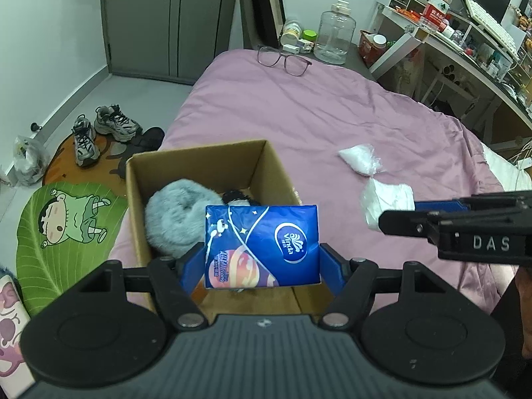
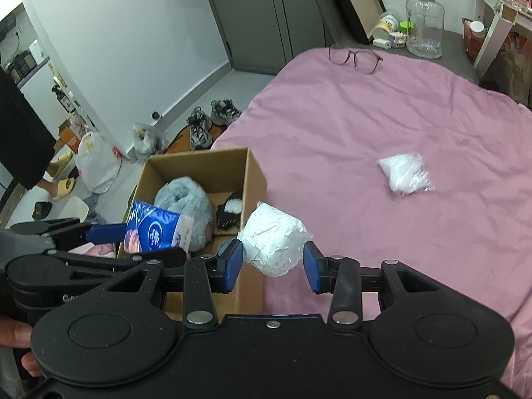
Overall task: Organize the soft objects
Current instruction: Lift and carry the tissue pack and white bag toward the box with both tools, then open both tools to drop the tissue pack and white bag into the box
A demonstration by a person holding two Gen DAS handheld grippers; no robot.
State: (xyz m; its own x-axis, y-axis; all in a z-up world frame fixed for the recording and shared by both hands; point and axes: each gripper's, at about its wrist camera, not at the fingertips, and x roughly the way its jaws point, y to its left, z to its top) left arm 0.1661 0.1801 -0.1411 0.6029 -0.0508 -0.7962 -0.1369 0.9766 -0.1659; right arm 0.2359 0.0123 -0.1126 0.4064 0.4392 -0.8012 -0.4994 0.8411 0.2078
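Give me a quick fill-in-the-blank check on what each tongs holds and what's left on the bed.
1. The left tongs grip a blue ____ pack above the cardboard box.
2. The right tongs hold a white plastic-wrapped ____.
3. Inside the box lies a fluffy ____ item.
4. One white bag lies on the ____ bedcover.

Missing words: tissue; roll; grey; pink

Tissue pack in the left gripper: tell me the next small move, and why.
Probably lower it a little and open over the box. The left gripper holds the tissue pack above the opening, where a grey fluffy item leaves room beside it.
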